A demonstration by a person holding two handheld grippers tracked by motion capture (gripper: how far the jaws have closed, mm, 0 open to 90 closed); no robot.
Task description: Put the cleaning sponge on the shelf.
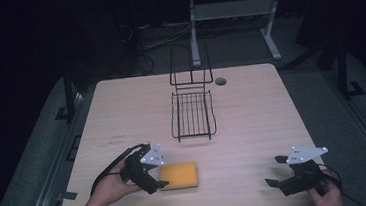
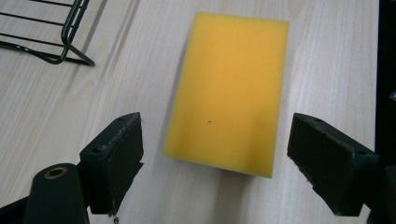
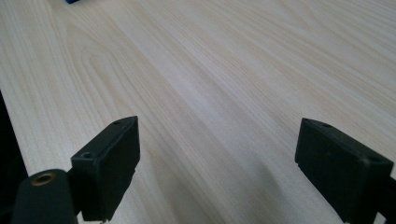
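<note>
Near the surface's front edge, the left gripper [image 2: 215, 163] faced the yellow sponge [image 2: 229, 91].
Both grippers' jaws stood released; the left's should likely straddle the sponge squarely before clenching.

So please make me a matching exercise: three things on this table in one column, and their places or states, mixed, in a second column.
1. yellow rectangular foam sponge
2. black wire rack
3. right gripper

a. open above bare wood
b. at the table's far middle
c. flat, just ahead of the open left gripper

Pairs: 1-c, 2-b, 3-a
</note>
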